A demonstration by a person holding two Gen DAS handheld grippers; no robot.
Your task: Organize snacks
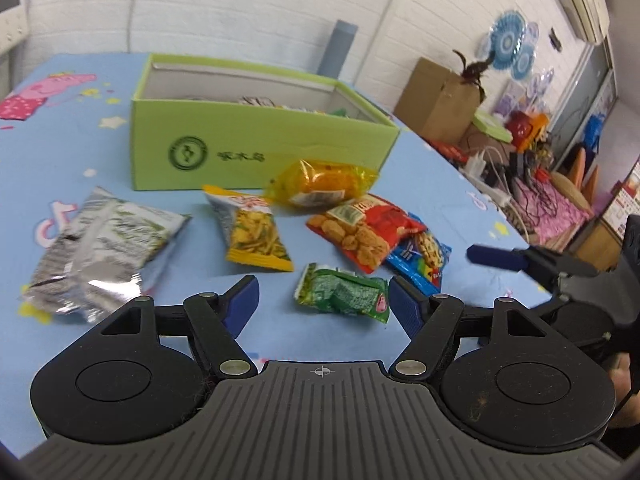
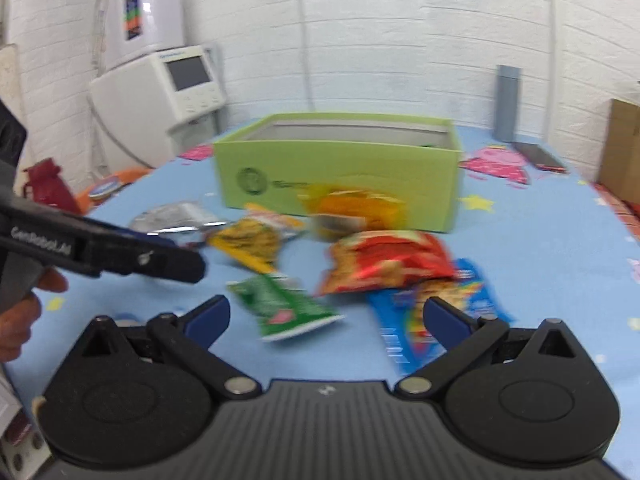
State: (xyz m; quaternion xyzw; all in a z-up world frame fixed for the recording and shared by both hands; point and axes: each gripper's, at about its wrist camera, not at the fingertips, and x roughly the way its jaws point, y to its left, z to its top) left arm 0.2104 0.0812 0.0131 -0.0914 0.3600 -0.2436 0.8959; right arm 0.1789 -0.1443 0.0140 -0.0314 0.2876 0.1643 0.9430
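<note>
Several snack packets lie on the blue cloth in front of an open green box [image 1: 256, 148] [image 2: 340, 176]. A small green packet [image 1: 344, 294] [image 2: 286, 308] lies nearest, just ahead of my left gripper [image 1: 324, 300], which is open with nothing between its fingers. Beyond it are a yellow packet [image 1: 254, 232], a red packet [image 1: 360, 232] [image 2: 388, 264], a blue packet [image 1: 424, 260] [image 2: 452, 312], an orange-yellow bag [image 1: 320, 186] against the box, and silver packets [image 1: 104, 248]. My right gripper [image 2: 326, 318] is open and holds nothing. Some packets show inside the box.
The table has a blue cartoon-print cloth [image 1: 60, 148]. A cardboard box [image 1: 440, 100] and cluttered items stand beyond the right edge. A white machine [image 2: 160, 76] stands at the back left, a phone [image 2: 540, 156] lies at the back right. A hand [image 2: 24, 312] holds the left gripper.
</note>
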